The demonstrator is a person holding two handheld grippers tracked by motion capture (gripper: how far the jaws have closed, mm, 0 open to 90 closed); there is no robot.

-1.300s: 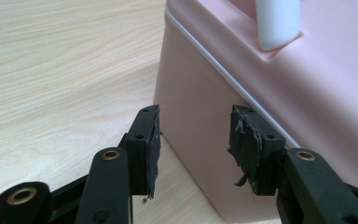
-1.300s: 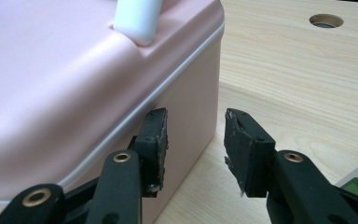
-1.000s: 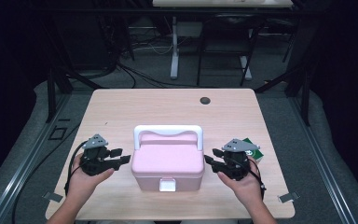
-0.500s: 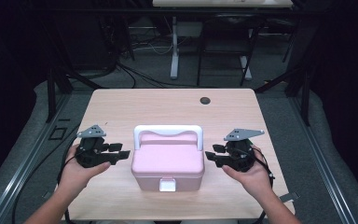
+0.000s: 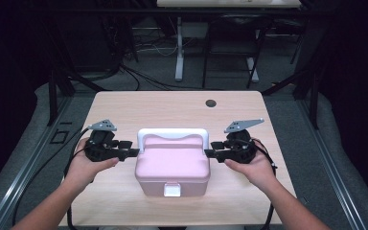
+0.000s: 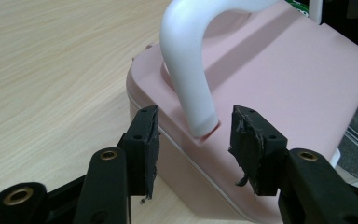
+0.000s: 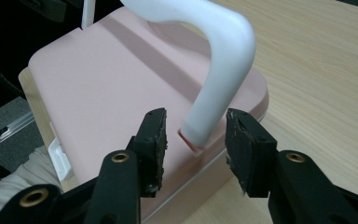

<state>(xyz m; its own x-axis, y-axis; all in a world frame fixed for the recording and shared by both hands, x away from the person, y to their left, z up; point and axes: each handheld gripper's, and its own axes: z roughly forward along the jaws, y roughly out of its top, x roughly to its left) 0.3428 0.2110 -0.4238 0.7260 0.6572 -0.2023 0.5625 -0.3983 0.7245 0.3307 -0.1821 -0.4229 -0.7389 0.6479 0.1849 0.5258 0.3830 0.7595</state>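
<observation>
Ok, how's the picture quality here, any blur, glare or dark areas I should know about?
High view: soft focus, the table evenly lit, the floor and room behind dark. Left gripper view: the pink box and white handle sharp, the left tongs slightly soft, a mild sheen on the handle. Right gripper view: much the same, with a dark top left corner behind the box.

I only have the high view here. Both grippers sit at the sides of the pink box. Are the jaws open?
Observer: Yes. The left gripper has its jaws open, one on each side of the base of the white handle.
Operator: Touching it?
Observer: No, there are gaps on both sides.
Operator: And the right one?
Observer: The right gripper is also open, straddling the other handle end above the pink box lid.
</observation>
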